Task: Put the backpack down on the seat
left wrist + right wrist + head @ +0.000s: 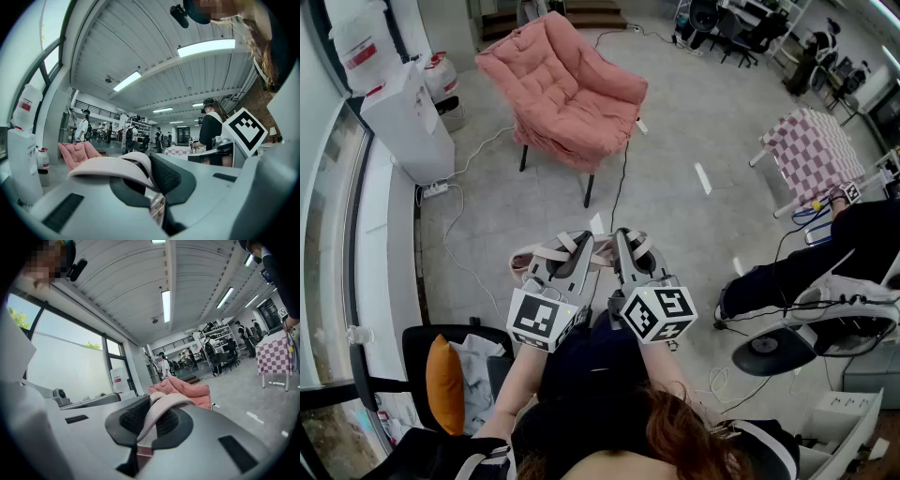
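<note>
The pink seat (567, 98) stands well ahead of the jaws. The backpack (522, 265) hangs just below them, mostly hidden, seemingly soft and light. The left gripper (151, 180) and right gripper (143, 425) each clamp a padded shoulder strap (110, 166), a sound hold.

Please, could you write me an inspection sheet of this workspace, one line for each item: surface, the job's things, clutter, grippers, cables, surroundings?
Surface: grey floor; the seat of the pink armchair holds nothing.
Job's things: backpack held up, short of the pink armchair, not yet on its seat.
Clutter: black chair with an orange cushion at lower left.
Grippers: left gripper shut on one strap; right gripper shut on another strap.
Cables: black cable runs under the pink armchair; white cable and power strip lie at left.
Surroundings: white machine at left; checkered table and a seated person at right.
</note>
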Tool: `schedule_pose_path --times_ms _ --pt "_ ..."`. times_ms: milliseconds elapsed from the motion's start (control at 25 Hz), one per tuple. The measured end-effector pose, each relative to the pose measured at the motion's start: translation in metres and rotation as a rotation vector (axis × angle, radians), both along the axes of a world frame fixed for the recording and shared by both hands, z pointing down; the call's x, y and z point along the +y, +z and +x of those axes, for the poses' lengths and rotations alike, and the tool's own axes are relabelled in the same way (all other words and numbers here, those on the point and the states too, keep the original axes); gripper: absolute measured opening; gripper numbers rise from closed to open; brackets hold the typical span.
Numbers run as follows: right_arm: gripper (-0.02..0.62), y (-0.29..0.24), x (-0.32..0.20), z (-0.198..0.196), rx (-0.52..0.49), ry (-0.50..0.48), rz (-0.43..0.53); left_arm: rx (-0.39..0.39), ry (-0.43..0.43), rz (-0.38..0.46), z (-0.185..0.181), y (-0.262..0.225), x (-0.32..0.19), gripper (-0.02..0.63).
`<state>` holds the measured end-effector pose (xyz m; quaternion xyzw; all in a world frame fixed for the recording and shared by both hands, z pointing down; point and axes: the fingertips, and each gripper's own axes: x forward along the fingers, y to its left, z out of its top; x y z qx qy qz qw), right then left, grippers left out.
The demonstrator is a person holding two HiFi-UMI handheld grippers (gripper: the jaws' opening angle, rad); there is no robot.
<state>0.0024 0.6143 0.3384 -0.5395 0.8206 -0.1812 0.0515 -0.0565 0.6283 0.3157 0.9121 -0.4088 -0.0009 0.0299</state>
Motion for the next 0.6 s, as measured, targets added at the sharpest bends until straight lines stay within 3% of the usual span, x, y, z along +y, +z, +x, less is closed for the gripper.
schedule_pose_path --times_ms 360,600 --pt "0.044 0.012 0.015 -0.030 -0.038 -0.005 -0.038 0.000 0.014 -0.024 -0.030 0.010 0.017 0.017" --pt "0.044 0.015 0.005 -0.024 -0.049 -0.002 -0.057 0.000 0.018 -0.033 -0.024 0.012 0.007 0.017"
